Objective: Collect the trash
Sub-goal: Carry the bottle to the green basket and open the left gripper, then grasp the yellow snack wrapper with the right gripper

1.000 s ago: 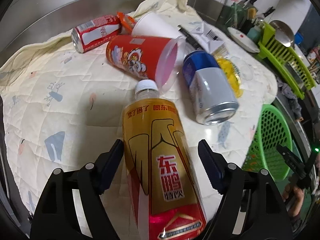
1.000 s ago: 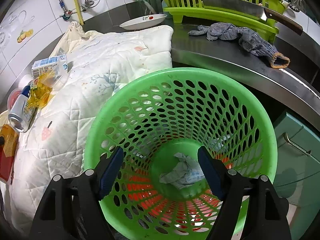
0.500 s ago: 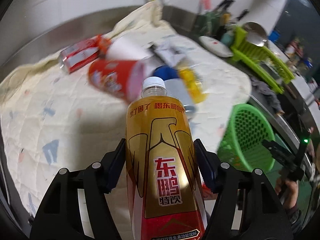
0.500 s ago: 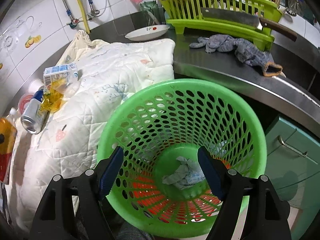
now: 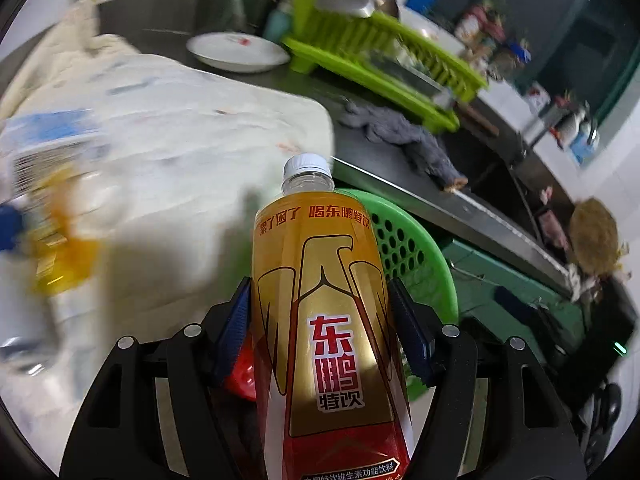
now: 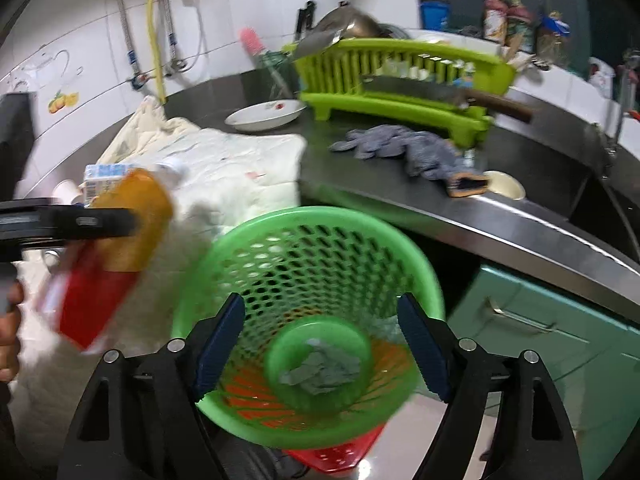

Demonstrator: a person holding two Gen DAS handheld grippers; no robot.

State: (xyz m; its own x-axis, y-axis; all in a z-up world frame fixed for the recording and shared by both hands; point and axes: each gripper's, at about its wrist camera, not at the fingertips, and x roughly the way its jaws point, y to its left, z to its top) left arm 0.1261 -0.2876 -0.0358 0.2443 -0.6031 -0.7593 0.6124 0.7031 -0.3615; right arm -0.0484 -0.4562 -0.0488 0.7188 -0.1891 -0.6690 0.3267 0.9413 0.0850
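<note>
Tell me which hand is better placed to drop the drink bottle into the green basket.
Left. The left gripper already clamps the bottle beside the green basket. The right gripper is open and empty above it.

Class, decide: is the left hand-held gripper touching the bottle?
Touching. The left wrist view shows both blue pads of the left hand-held gripper pressed against the sides of the bottle.

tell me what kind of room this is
Most likely a home kitchen: a steel counter carries a green dish rack with a cleaver laid across it, a white dish sits beside the rack, and water pipes run down the tiled wall.
</note>
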